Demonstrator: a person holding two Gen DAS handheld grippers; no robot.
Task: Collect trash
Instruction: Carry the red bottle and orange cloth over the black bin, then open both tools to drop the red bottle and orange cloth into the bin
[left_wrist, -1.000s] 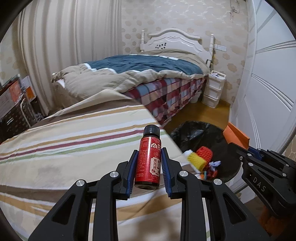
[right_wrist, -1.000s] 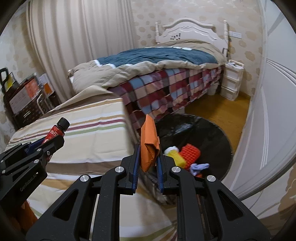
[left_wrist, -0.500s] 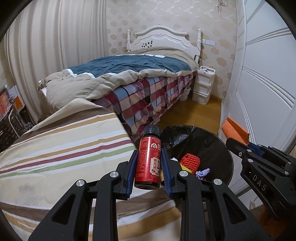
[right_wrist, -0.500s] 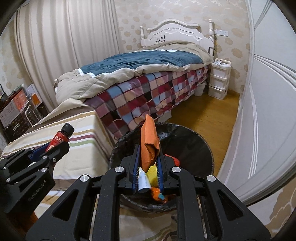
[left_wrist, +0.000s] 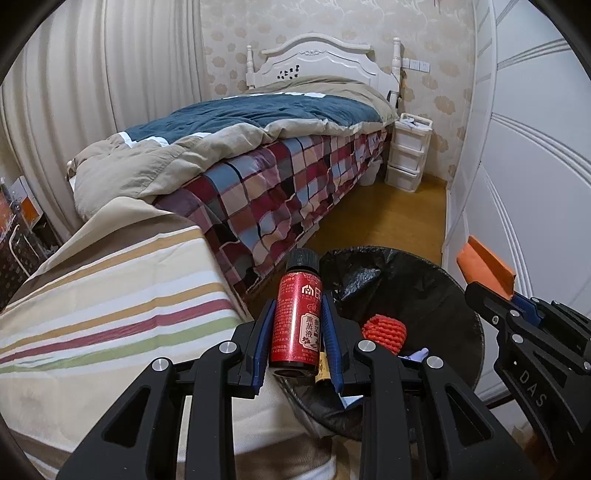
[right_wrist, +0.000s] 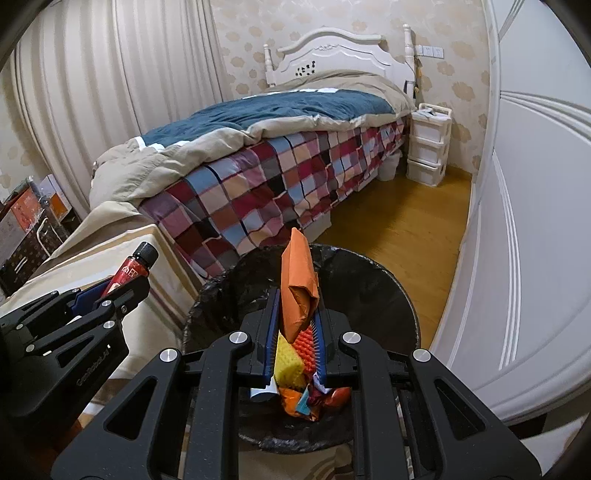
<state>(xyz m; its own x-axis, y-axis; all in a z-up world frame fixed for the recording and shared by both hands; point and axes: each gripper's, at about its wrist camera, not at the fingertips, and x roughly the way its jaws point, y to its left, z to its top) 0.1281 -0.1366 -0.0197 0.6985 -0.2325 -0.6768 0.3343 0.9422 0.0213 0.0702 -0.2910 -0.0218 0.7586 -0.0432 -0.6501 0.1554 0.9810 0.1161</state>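
Observation:
My left gripper (left_wrist: 297, 306) is shut on a small red bottle (left_wrist: 297, 325) with a black cap, held upright over the near left rim of a bin lined with a black bag (left_wrist: 436, 295). In the right wrist view the same bottle (right_wrist: 127, 273) shows at the left in the left gripper (right_wrist: 110, 295). My right gripper (right_wrist: 297, 295) is shut on a folded orange paper (right_wrist: 299, 284), directly above the bin (right_wrist: 369, 288). The orange paper (left_wrist: 487, 267) and right gripper (left_wrist: 491, 291) appear at the right edge of the left wrist view. Inside the bin lie red, yellow and mixed scraps (right_wrist: 295, 365).
A striped cloth surface (left_wrist: 110, 314) lies to the left of the bin. Beyond stands a bed with a checked cover (left_wrist: 277, 184) and blue-beige quilt. White wardrobe doors (left_wrist: 535, 166) run along the right. A white drawer unit (left_wrist: 408, 155) stands by the headboard on the wooden floor (left_wrist: 388, 214).
Both grippers moved right, off the striped surface toward the bin, each keeping its grip. The bottle now hangs over the bin's rim and the orange paper over its middle.

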